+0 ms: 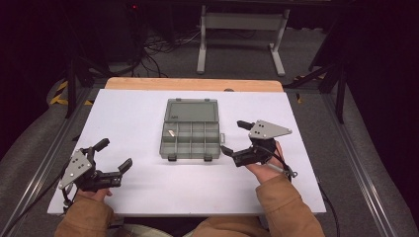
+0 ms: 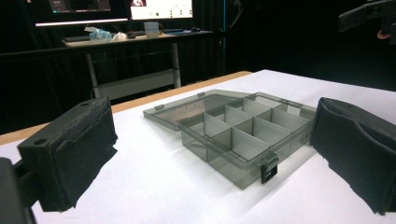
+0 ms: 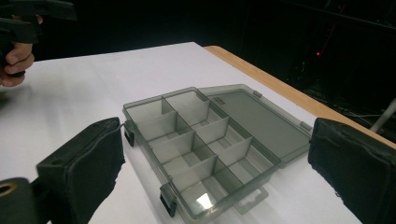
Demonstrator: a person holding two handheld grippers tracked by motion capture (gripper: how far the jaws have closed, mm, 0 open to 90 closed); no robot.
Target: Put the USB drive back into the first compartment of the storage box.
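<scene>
On the table (image 1: 123, 113), the organizer box (image 1: 190, 140) is lying open, lid (image 1: 191, 109) flat; both grippers, left gripper (image 1: 112, 154) and right gripper (image 1: 233, 137), are hovering wide-jawed and empty, nothing grasped yet.

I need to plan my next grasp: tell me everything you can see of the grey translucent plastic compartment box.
The grey translucent plastic compartment box lies open and flat near the middle of the white table top. Its hinged lid is folded back flat on the table's far side. Thin dividers split the tray into small compartments. Two dark latches sit on the near edge and a tab juts from one end. Neither gripper touches it.
</scene>
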